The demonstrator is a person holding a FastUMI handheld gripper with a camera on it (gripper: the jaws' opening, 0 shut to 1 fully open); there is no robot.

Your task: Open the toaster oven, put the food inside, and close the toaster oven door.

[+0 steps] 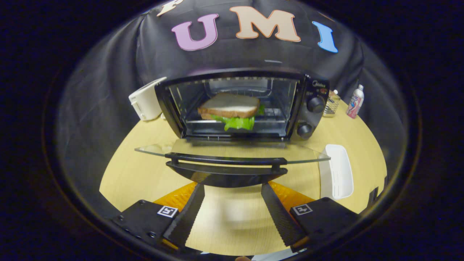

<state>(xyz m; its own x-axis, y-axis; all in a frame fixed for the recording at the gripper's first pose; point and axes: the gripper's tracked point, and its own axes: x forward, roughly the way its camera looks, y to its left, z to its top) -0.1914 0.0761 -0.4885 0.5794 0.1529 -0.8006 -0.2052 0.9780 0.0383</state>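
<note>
The toaster oven stands on the wooden table with its glass door folded down flat toward the gripper. The sandwich, white bread over green lettuce, sits on the rack inside. The gripper's fingers are spread apart and hold nothing, their tips just below the door handle. The brand "Midea" is printed above the two knobs. A white tray lies right of the door; a white appliance stands left of the oven, a small bottle to its right.
</note>
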